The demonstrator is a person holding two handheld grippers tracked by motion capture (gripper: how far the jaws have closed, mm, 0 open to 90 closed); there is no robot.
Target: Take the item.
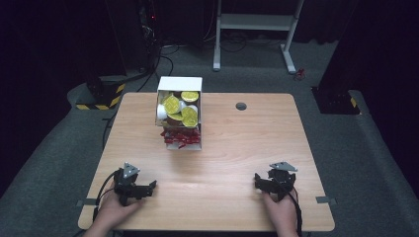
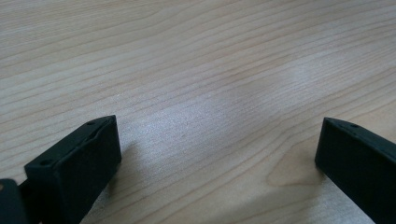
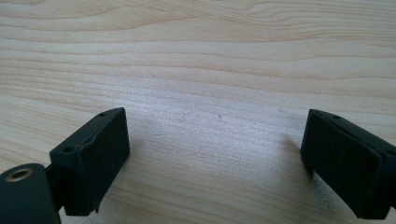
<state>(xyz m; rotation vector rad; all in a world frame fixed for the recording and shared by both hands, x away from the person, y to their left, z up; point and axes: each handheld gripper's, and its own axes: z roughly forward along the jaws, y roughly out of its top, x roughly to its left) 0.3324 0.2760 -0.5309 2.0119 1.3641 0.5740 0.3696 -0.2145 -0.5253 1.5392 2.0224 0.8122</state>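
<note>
left tongs (image 1: 150,186): low, wide apart | right tongs (image 1: 260,180): low, wide apart

High view overhead, tool views skim table (image 1: 222,168)

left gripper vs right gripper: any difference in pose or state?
The left gripper lies near the table's left front edge with its tips pointing right; the right gripper lies near the right front edge with its tips pointing left. Both rest low on the wood, jaws wide open, with nothing between them.
</note>
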